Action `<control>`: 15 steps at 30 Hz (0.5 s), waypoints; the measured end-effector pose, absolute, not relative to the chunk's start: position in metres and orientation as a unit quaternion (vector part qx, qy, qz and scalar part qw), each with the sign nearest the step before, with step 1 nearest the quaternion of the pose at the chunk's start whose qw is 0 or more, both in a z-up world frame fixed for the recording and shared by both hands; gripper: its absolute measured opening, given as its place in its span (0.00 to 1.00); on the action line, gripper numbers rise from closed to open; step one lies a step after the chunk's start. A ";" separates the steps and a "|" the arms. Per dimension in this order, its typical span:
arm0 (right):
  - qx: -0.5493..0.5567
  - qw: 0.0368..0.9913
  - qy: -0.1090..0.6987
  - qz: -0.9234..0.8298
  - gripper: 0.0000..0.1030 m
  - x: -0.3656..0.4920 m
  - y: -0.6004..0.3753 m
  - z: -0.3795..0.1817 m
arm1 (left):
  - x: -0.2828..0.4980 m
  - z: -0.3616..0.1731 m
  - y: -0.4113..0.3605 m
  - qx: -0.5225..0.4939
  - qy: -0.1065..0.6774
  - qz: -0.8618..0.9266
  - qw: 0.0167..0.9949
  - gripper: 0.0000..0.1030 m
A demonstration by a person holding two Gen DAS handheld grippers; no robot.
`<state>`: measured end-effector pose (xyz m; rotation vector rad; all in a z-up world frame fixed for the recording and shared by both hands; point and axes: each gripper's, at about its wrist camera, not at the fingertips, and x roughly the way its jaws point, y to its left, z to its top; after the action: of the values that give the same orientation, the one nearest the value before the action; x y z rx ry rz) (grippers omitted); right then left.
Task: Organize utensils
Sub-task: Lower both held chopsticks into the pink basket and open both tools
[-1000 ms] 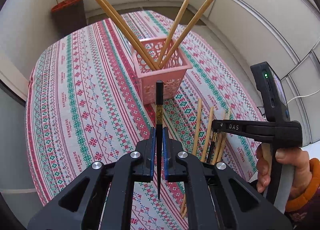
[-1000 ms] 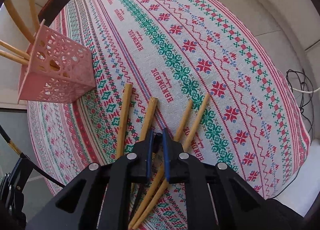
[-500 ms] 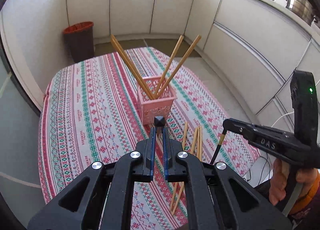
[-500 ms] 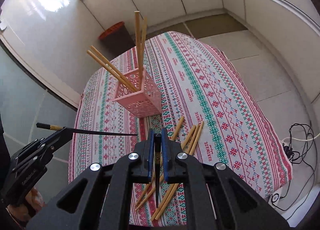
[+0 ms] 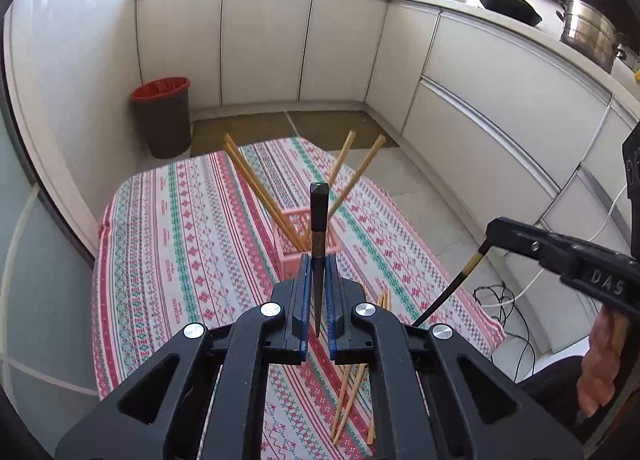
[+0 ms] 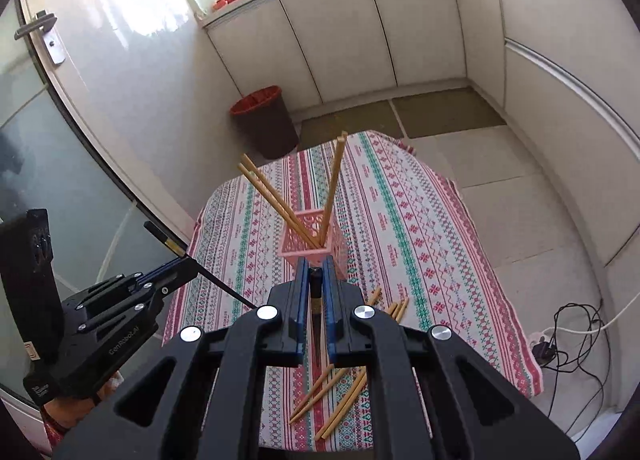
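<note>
My left gripper is shut on a black chopstick with a gold band, held high above the table. My right gripper is shut on a second black chopstick; it also shows in the left wrist view. The left gripper and its chopstick show in the right wrist view. A pink basket stands mid-table with several wooden chopsticks leaning out. Several loose wooden chopsticks lie on the patterned tablecloth near the front edge.
A dark bin with a red liner stands on the floor beyond the table. White cabinets line the back and right. Cables lie on the floor at the right. A glass door is at left.
Both grippers have risen well above the table, each carrying a black chopstick. The right gripper lifted its chopstick off the pile; the basket and loose chopsticks now look smaller.
</note>
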<state>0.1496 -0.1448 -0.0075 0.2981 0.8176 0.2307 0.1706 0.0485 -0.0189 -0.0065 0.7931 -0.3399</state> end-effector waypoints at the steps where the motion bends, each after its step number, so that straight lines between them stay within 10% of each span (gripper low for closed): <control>1: 0.147 0.903 0.387 0.113 0.07 0.152 -0.146 0.002 | 0.173 -0.012 0.050 -0.006 0.378 -0.164 0.911 0.06; 15: 0.121 0.938 0.311 0.092 0.07 0.239 -0.134 0.045 | 0.227 0.033 0.056 -0.033 0.323 -0.159 0.932 0.06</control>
<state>0.2389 -0.1341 0.0452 0.2475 0.6345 0.1882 0.2267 0.0557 0.0327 -0.0670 0.6616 -0.3259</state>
